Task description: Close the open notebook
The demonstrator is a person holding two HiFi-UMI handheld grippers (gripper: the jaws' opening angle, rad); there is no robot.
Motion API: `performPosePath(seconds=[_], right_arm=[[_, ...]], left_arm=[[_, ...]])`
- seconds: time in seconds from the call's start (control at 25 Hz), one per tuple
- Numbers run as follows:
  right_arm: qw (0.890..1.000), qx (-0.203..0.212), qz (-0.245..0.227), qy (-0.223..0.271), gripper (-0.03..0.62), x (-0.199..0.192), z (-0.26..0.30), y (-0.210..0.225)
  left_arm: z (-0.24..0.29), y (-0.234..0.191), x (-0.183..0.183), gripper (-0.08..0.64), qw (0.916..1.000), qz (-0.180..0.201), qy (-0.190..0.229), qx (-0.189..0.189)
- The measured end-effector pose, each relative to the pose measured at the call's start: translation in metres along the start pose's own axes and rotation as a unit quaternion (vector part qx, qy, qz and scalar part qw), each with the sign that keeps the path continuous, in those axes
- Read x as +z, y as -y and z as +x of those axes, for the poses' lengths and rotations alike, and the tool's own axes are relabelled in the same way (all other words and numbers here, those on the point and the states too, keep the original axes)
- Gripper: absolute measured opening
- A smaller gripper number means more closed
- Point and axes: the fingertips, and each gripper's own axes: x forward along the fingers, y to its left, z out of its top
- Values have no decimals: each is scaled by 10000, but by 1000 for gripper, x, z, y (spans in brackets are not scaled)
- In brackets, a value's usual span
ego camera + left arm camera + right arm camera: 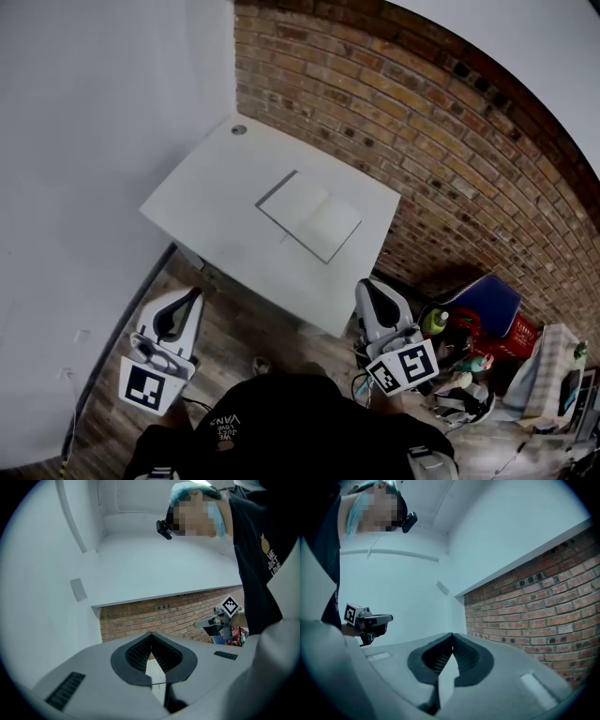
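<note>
The open notebook (309,216) lies flat on the white table (216,202), its pale pages facing up, near the table's right side. My left gripper (192,293) hangs off the table's near left corner, over the wooden floor, shut and empty. My right gripper (364,284) sits just off the table's near right corner, also shut with nothing in it. In the left gripper view the jaws (151,634) meet at their tips and point at the brick wall. The right gripper view shows the same closed jaws (452,634). Neither gripper touches the notebook.
A brick wall (450,141) runs behind and to the right of the table. Clutter stands on the floor at the right: a blue seat (483,305), a green bottle (434,322), red items (516,337). A round grommet (239,130) marks the table's far corner.
</note>
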Motion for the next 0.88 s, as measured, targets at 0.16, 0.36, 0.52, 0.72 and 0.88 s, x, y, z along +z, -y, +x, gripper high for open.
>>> performPosePath(seconds=[0.16, 0.36, 0.52, 0.72, 0.88], right_arm=[[9999, 40, -17, -113, -2, -8, 14, -10], [9996, 171, -59, -210, -2, -12, 33, -12], [9994, 287, -79, -193, -2, -10, 55, -6], [9992, 392, -53, -99, -2, -2, 86, 5], [9993, 374, -30, -47, -2, 0, 102, 24]], left_arm=[[-5, -15, -9, 12, 10000, -57, 19, 79], [-7, -23, -24, 12, 9997, -180, -88, 160], [-4, -35, -26, 12, 9991, -224, -100, 332], [13, -57, -22, 12, 9986, -182, -101, 490], [42, -67, -18, 12, 9989, -113, -28, 456]])
